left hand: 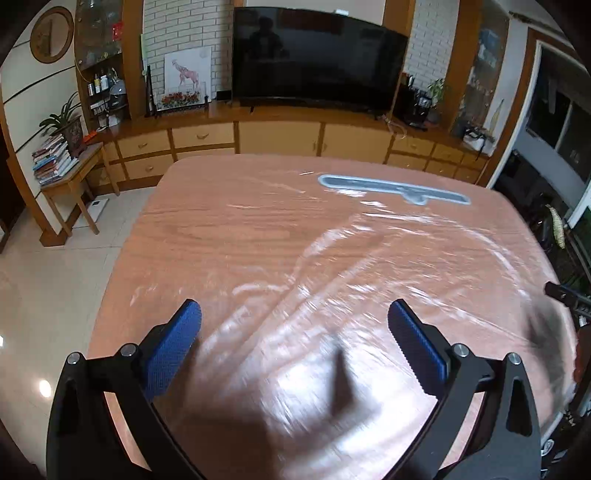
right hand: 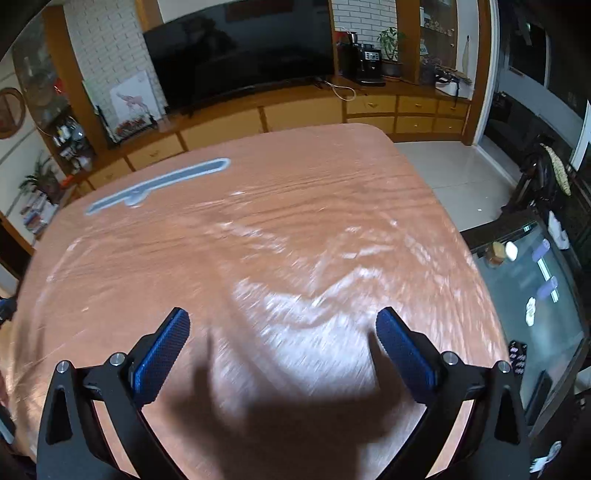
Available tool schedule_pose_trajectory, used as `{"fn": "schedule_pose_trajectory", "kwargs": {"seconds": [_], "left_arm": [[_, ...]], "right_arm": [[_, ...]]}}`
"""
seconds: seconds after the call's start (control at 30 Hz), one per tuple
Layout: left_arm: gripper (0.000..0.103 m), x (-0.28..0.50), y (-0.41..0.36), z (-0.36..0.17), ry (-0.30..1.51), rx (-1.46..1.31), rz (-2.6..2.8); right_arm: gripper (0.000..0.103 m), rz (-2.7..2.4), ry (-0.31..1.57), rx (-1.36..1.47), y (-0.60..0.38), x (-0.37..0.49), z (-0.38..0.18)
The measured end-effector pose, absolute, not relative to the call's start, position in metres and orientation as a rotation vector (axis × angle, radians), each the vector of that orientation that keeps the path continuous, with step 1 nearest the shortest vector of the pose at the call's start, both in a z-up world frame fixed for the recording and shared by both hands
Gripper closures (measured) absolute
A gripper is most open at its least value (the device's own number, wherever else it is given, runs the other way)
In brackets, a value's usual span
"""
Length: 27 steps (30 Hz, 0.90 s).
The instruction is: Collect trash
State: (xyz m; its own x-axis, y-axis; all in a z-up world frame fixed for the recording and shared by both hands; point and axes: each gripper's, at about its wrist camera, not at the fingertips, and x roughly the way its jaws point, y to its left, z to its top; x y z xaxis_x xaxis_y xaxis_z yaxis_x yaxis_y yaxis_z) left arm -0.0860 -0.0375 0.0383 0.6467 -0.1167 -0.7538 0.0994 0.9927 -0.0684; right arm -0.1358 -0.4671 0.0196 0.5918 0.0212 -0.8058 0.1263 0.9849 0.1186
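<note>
Nearest in the left wrist view, the left tongs (left hand: 294, 317) hang over the table (left hand: 229, 236) with their blue pads (left hand: 173, 347) spread wide and nothing between them. The right tongs (right hand: 282, 325) stand the same way in the right wrist view — blue pads (right hand: 162, 354) far apart, holding nothing, their shadow thrown on the near part of the table (right hand: 332, 192).

The table is reddish wood grain under a clear plastic sheet (left hand: 369, 258) that lies wrinkled and glaring, smeared by motion blur close to the cameras. At the right edge of the left view a dark blurred shape (left hand: 550, 325) sits at the table's rim; what it is cannot be told.

Toward the far side of the table lies a long, flat grey piece with a short stub at its middle (left hand: 393, 188), seen through or under the plastic; in the right view it lies far left (right hand: 159, 184), well apart from both tongs. No piece of trash can be told for certain in either view.

Beyond the table runs a low wooden cabinet (left hand: 280, 136) with drawers, carrying a large dark television (left hand: 317, 59) and a giraffe picture (left hand: 186, 77) leaning on the white brick wall. To the left a side table holds stacked books (left hand: 51, 158) and a potted plant (left hand: 68, 122), with a round clock (left hand: 51, 34) above.
</note>
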Motion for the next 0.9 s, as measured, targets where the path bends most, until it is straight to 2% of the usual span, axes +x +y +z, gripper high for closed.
{"fn": "schedule_pose_trajectory", "kwargs": {"seconds": [0.43,0.9], "left_arm": [[0.002,-0.013,-0.007,0.004,0.953,-0.013,-0.017],[0.001,-0.008,-0.009,0.009,0.961,-0.002,-0.004]], "right_arm": [[0.004,-0.183,0.957,0.102,-0.513,-0.08,-0.006],[0.004,-0.186,0.943,0.099,-0.516,-0.084,-0.006]]}}
